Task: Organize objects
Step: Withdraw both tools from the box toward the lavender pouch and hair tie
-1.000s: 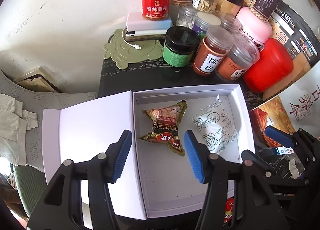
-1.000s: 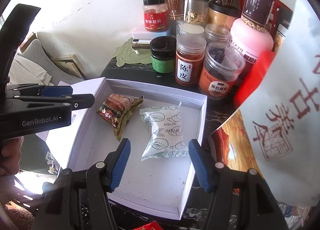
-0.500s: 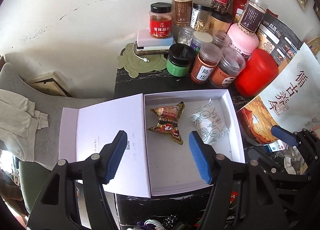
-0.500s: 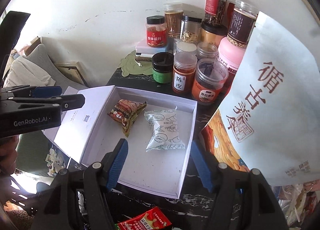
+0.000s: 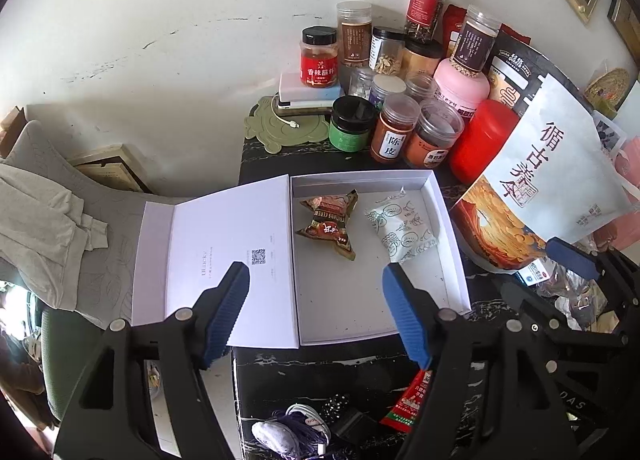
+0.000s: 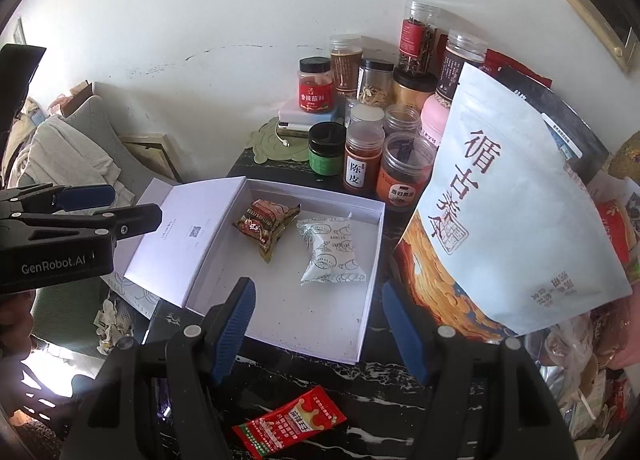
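The white box point(image 5: 448, 220) lies open on the dark desk point(image 5: 320, 364), near half bare, holding a brown snack packet point(image 5: 328, 222) beside a white one point(image 5: 404, 230), while left gripper point(image 5: 316, 312) and right gripper point(image 6: 318, 324) hang above, jaws apart, empty, the left's just widening

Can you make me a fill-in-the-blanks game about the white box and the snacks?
1. The white box has ____ snack packets inside it.
2. The lid of the box is ____.
3. The red packet lies ____ the box, on the dark table.
4. Both the left gripper and the right gripper hold ____.

Missing words: two; open; outside; nothing
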Demonstrator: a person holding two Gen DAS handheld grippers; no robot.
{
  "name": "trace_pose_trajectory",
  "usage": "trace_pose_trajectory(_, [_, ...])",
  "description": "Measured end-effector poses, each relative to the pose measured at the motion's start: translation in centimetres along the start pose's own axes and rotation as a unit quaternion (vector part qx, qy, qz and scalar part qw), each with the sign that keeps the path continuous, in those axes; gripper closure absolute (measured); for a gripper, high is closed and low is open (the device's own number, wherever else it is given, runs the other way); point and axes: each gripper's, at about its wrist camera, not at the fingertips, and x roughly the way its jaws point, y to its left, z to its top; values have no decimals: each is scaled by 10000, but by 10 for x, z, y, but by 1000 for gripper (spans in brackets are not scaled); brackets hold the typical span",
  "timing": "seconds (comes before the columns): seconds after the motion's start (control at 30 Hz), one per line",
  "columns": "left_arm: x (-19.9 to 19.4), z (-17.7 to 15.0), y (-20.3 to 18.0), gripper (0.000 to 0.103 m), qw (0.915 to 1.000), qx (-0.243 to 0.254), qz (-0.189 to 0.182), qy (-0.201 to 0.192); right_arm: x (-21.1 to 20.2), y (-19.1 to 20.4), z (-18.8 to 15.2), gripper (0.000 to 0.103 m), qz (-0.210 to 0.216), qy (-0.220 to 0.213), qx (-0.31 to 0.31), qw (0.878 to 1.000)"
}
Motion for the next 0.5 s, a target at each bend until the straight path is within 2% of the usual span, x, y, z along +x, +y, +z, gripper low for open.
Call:
trace_pose_trajectory(0.33, [-33,-39,-8,31,9999,105,-15,-118,-25,8,-35,36,-32,6,77,10000])
trace_pose_trajectory(0.5, [-40,-63,-9,30,9999,102,24,-23,-34,11,-56,36,-67,51,141,9999])
